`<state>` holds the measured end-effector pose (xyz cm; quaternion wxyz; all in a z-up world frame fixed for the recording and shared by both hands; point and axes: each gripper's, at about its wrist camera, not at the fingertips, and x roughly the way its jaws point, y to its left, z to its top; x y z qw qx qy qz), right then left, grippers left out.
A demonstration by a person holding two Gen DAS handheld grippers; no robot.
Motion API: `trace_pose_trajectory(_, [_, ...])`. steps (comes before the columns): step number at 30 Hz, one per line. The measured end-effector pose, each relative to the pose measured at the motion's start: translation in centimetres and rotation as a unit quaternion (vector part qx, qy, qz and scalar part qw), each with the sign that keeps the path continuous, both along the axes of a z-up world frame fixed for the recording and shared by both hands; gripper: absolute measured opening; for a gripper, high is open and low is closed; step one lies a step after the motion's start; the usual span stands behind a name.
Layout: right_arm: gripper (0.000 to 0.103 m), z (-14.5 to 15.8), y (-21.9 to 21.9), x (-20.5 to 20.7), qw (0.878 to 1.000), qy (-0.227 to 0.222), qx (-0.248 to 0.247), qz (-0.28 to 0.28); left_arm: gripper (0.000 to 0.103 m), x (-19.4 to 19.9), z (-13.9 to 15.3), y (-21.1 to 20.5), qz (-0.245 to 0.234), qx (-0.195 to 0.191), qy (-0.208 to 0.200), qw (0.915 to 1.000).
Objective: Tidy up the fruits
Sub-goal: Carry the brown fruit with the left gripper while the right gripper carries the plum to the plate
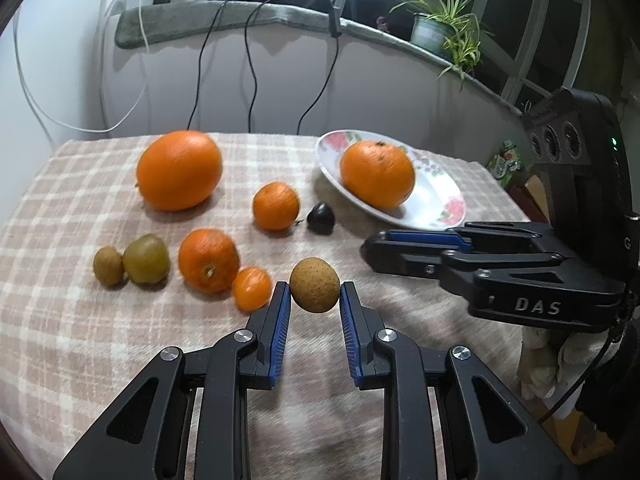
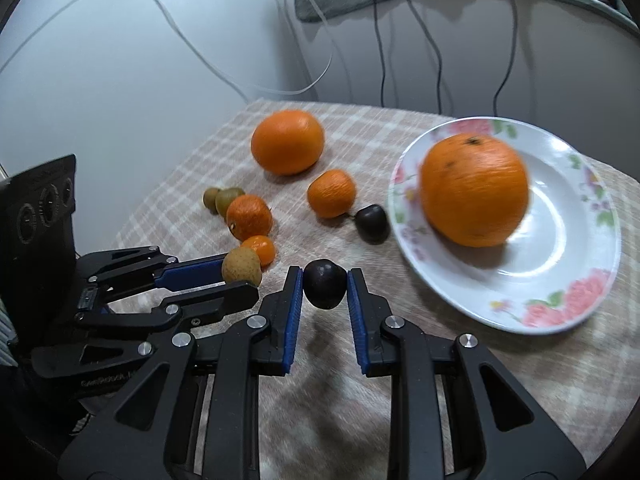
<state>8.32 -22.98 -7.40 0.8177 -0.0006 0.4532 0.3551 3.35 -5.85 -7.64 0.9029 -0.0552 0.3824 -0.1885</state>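
My left gripper [image 1: 315,292] is shut on a small tan speckled fruit [image 1: 315,290], held above the checked cloth [image 1: 60,340]; the fruit also shows in the right wrist view [image 2: 241,267]. My right gripper [image 2: 324,280] is shut on a small dark fruit [image 2: 324,289], left of the floral plate [image 2: 560,280]. A big orange [image 2: 474,189] lies on that plate. Loose on the cloth are a large orange [image 1: 179,169], two tangerines [image 1: 276,205] [image 1: 208,260], a tiny tangerine [image 1: 252,288], two green-brown fruits [image 1: 145,259] [image 1: 107,265] and another dark fruit [image 1: 320,219].
Cables [image 1: 248,64] hang down the white wall behind the table. A potted plant [image 1: 444,28] stands on the grey ledge at the back right. The table drops off at the right edge, with clutter [image 1: 504,164] below.
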Motion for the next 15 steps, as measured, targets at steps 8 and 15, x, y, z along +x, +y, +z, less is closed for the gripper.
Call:
trace_pose_trajectory(8, [0.024,2.1,-4.6,0.4,0.998,-0.027,0.004,-0.055,0.023,1.0,1.4,-2.4,-0.02,-0.019,-0.019,0.9994])
trace_pose_trajectory(15, [0.024,2.3,-8.2,1.9,0.994,-0.036,-0.002,-0.102,0.023,2.3,2.2,-6.0,-0.051,-0.018,-0.029,0.9981])
